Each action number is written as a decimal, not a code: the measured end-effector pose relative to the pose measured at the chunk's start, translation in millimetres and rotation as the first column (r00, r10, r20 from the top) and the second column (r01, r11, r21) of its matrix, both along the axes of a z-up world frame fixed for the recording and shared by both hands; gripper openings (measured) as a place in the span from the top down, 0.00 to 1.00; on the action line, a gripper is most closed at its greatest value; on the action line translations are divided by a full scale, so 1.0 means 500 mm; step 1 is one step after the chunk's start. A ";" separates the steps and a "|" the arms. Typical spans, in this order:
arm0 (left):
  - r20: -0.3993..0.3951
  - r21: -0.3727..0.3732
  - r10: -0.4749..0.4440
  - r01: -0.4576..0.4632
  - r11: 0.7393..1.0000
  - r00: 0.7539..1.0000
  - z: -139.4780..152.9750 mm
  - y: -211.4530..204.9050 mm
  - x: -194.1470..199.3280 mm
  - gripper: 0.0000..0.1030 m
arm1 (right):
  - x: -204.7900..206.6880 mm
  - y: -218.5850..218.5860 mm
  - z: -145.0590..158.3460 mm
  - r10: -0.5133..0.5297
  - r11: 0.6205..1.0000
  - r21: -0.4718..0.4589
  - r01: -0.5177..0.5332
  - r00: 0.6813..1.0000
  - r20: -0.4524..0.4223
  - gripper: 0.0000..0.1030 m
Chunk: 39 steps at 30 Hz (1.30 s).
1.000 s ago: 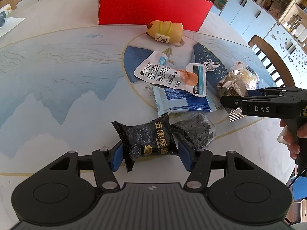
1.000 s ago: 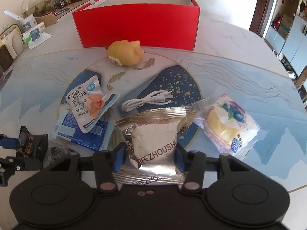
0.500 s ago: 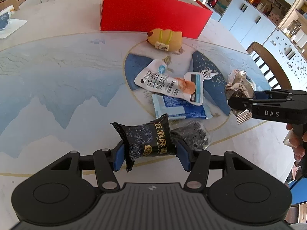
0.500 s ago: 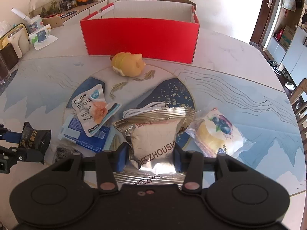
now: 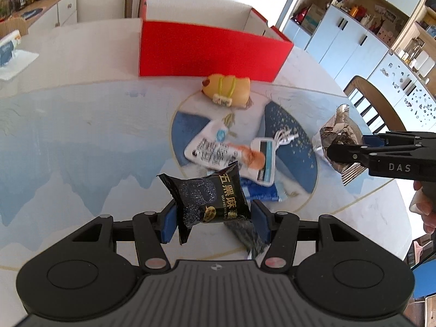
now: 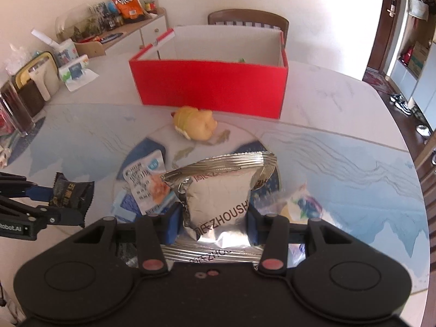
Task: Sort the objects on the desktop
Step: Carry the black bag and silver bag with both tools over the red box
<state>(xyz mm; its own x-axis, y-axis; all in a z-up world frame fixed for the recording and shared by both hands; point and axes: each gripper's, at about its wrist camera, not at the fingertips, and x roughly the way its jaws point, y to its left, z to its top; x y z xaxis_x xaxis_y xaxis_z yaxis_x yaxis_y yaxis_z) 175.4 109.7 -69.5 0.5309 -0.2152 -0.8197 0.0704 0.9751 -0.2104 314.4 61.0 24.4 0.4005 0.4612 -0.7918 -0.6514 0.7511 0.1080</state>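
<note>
My left gripper (image 5: 214, 220) is shut on a black snack packet (image 5: 209, 199) with gold lettering, held above the table. The right gripper (image 6: 215, 224) is shut on a silver foil packet (image 6: 220, 199), also off the table; that foil packet (image 5: 336, 140) shows at the right of the left wrist view. An open red box (image 6: 212, 90) stands at the back of the table. In front of it lie a yellow plush toy (image 5: 227, 90), a white snack pouch (image 5: 218, 147), a blue packet (image 5: 261, 190), a white cable (image 5: 284, 137) and a clear dark-filled bag (image 5: 245, 234).
A clear-wrapped yellow cake (image 6: 302, 204) lies right of the foil packet. Wooden chairs (image 5: 373, 109) stand at the table's right and behind the box. A brown holder and tissue pack (image 6: 73, 72) sit at the far left of the round patterned table (image 6: 354, 147). A person's hand (image 5: 425, 204) holds the right gripper.
Both grippers have risen with their packets, which now hang clear of the table. More of the red box and the room behind it shows in both views.
</note>
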 end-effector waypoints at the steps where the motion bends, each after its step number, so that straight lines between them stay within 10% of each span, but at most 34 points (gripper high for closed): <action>1: 0.004 0.002 0.001 -0.001 1.000 1.000 0.005 0.000 0.004 0.46 | 0.005 0.000 0.007 0.007 1.000 0.003 -0.007 1.000 0.004 0.55; 39: 0.183 0.058 0.044 -0.055 0.997 0.982 0.185 0.007 0.305 0.46 | 0.278 0.108 0.177 0.149 0.983 0.093 -0.161 0.981 0.125 0.55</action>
